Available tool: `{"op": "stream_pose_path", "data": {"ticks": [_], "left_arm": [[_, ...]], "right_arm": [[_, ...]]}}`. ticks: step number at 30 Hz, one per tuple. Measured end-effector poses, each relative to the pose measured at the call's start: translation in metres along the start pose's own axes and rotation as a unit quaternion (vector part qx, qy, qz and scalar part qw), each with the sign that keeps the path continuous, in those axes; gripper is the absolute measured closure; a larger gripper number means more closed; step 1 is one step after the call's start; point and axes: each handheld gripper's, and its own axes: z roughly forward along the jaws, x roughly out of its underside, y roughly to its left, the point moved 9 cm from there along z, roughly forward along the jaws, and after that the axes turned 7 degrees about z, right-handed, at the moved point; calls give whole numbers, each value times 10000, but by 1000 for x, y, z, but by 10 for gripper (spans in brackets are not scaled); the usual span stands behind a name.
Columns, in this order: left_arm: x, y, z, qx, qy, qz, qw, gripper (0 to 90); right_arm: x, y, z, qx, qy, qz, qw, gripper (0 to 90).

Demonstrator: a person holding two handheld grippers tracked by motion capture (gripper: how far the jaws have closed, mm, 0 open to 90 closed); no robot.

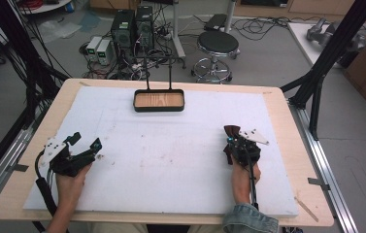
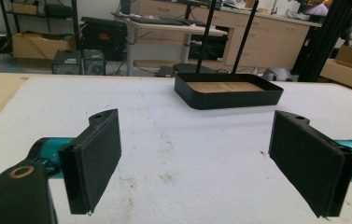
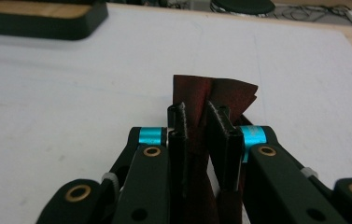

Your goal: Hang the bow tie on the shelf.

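High view first: a wooden table [image 1: 20, 145] carries a large white mat [image 1: 171, 155], and at the far middle of that mat sits a black tray [image 1: 158, 108] with a wood-coloured floor and nothing lying in it. Two thin black rods rise from the tray's far rim.

At the near left, the left gripper [image 1: 84, 141] rests low over the mat in the person's hand. In the left gripper view its two padded jaws stand wide apart with nothing between them, and the tray [image 2: 229, 95] lies ahead and a little to the right of it.

At the near right, the right gripper [image 1: 232, 141] is clamped on a dark red cloth [image 1: 231, 132]. The right gripper view shows the jaws pressed close on a bunched fold of the cloth [image 3: 211, 93], which sticks up past the tips and also hangs down between the arms (how much trails below cannot be told).

My reading is that the cloth is picked up and the carry to the tray is the step in hand. The next move would call for lifting the cloth clear of the mat, travelling far and left to the tray, and letting go only once over its floor, keeping clear of the rods.
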Motion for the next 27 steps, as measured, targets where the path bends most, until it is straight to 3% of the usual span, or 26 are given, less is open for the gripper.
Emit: {"op": "stream_pose_path", "data": {"ticks": [2, 9, 17, 18, 27], "left_arm": [[0, 0, 0, 1, 3, 1, 10000, 174], [0, -1, 0, 11, 10, -14, 10000, 174], [0, -1, 1, 20, 1, -24, 10000, 174], [0, -1, 1, 20, 2, -21, 10000, 174], [0, 0, 1, 18, 0, -40, 10000, 174]], "right_arm": [[-10, 6, -4, -195, -153, 25, 9997, 786], [-32, 18, -7, -469, -309, -8, 9984, 787], [-63, 36, -2, -758, -499, -256, 9955, 788], [-72, 42, 1, -866, -516, -283, 9945, 788], [-107, 69, 16, -1109, -611, -632, 9899, 788]]}}
